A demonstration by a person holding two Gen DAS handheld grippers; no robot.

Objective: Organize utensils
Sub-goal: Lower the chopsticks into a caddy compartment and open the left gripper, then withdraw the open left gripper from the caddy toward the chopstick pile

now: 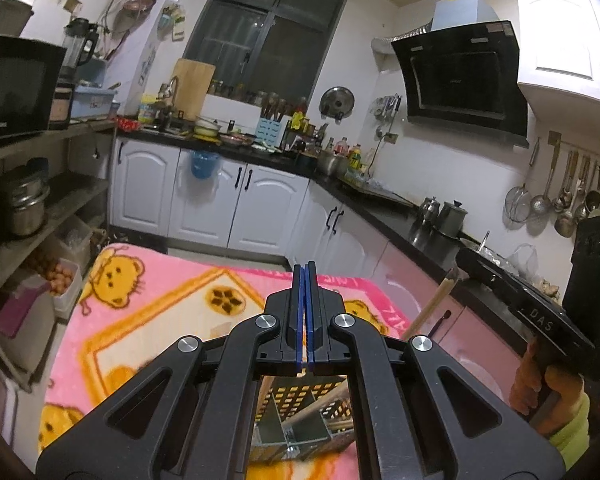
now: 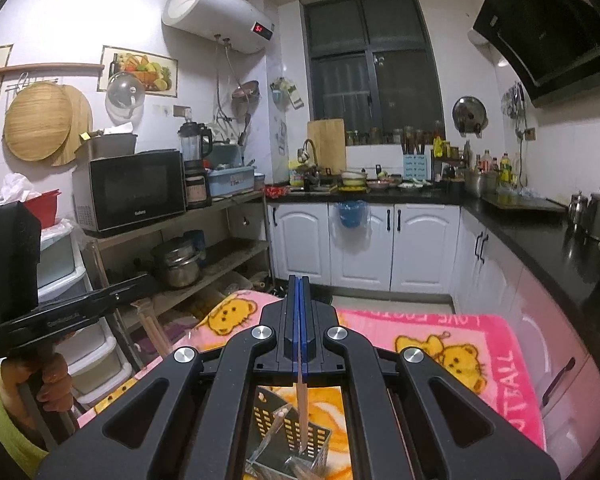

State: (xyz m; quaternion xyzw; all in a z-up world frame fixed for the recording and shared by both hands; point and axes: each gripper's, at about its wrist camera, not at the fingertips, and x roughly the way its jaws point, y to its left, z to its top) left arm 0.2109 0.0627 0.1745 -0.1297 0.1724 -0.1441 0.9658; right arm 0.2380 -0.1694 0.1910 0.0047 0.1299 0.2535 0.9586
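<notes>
A perforated metal utensil holder [image 1: 300, 420] stands on the pink bear-print blanket [image 1: 148, 320], seen under both grippers. It also shows in the right wrist view [image 2: 296, 436]. My left gripper [image 1: 305, 270] is shut on a thin wooden chopstick [image 1: 303, 350] that runs between its blue pads above the holder. My right gripper [image 2: 299, 280] is shut on a pair of wooden chopsticks [image 2: 302, 412] whose tips hang down into the holder. From the left wrist view the tops of those chopsticks [image 1: 432, 304] stick up beside the right gripper body [image 1: 540, 312].
The blanket [image 2: 480, 360] covers a small table. A shelf rack with a microwave [image 2: 136, 190] and pots stands at the left. Black countertops [image 2: 540, 236] with kettles, bottles and dishes run along the back and right. Hanging ladles [image 1: 564, 196] line the right wall.
</notes>
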